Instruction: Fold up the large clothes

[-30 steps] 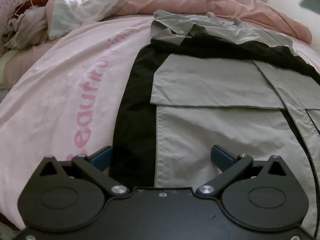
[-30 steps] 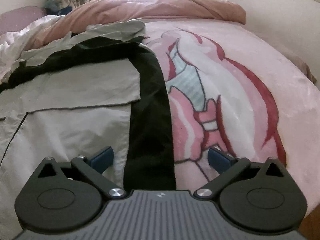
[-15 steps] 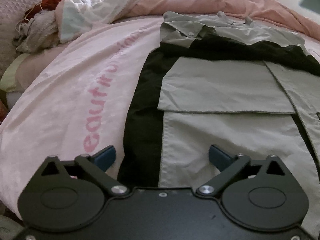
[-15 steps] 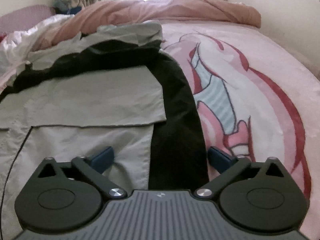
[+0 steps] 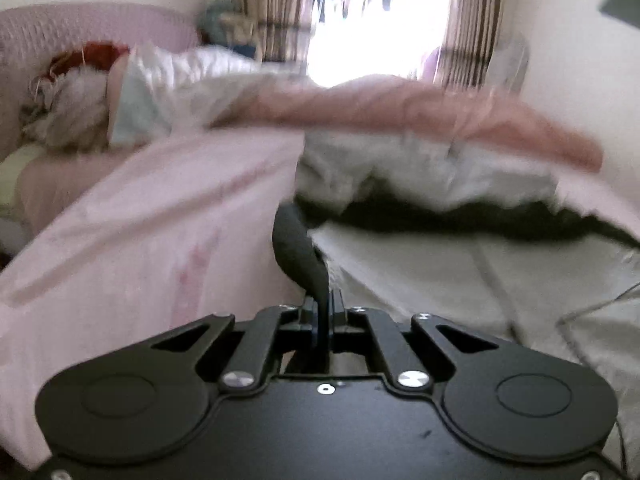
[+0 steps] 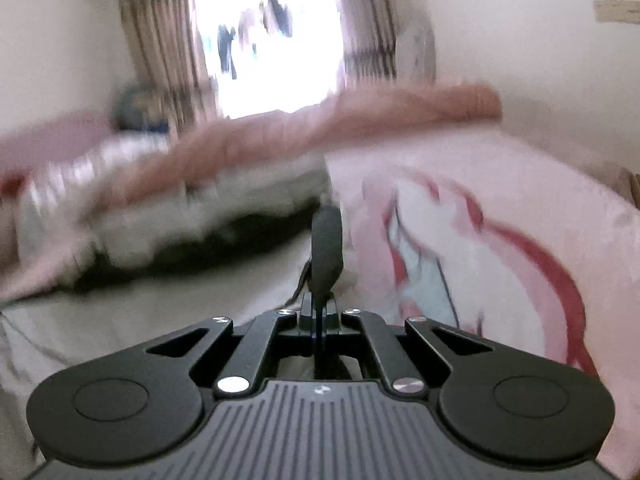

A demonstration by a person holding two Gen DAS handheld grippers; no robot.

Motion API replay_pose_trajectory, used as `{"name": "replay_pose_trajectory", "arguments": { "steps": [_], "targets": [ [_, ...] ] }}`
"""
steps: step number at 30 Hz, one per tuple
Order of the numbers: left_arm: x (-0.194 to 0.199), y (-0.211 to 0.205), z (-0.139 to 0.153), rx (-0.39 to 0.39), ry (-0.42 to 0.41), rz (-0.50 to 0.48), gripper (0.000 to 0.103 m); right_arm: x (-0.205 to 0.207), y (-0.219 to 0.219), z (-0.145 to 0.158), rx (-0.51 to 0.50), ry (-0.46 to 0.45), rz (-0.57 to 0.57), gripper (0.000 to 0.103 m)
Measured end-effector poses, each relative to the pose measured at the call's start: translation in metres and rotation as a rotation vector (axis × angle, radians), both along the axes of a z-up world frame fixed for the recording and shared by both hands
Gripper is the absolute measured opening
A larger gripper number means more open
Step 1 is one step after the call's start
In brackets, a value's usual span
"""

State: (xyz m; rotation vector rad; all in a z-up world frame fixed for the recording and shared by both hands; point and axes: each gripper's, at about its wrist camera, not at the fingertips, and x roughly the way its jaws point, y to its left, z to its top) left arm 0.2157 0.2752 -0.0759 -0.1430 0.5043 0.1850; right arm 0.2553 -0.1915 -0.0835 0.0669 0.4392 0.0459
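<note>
Left gripper: jaws clenching together on a raised pinch of the garment's black side strip; dark cloth is bulging out just ahead of the tips.
Right gripper: jaws likewise pressing tight on a dark tongue of the same garment, at its opposite side edge.
Garment: a large grey-and-black piece, lying spread on the bed between the two grippers; near hem corners are lifting off the cover, grey body panels are lying flat beyond, and the black band and the collar end are sitting far off, too blurred for detail.
Bed cover: pink, printed with a red-lined figure, lying just beside the right-hand grasp.
Rolled quilt: pinkish, lying across the far end, behind the collar.
Window: glaring between curtains.
Progress: judged early; both lower corners are being gripped, no finished fold is showing, and carrying the hem up to the collar end appears to be what is left.
</note>
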Motion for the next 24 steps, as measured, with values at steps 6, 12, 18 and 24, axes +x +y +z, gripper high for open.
{"name": "replay_pose_trajectory", "arguments": {
  "steps": [6, 12, 18, 24],
  "targets": [
    [0.022, 0.000, 0.045, 0.037, -0.150, 0.064, 0.004, 0.021, 0.016, 0.023, -0.062, -0.176, -0.103, 0.001],
    [0.082, 0.017, 0.018, 0.029, -0.084, 0.087, 0.007, 0.084, 0.017, -0.007, -0.097, -0.137, -0.143, 0.001],
    [0.149, 0.025, -0.063, 0.068, 0.120, 0.123, 0.019, 0.154, 0.033, -0.070, -0.243, 0.078, -0.138, 0.007],
    [0.154, 0.010, -0.068, 0.274, 0.115, 0.149, 0.069, 0.148, 0.001, -0.059, -0.019, 0.085, -0.094, 0.013]
  ]
}}
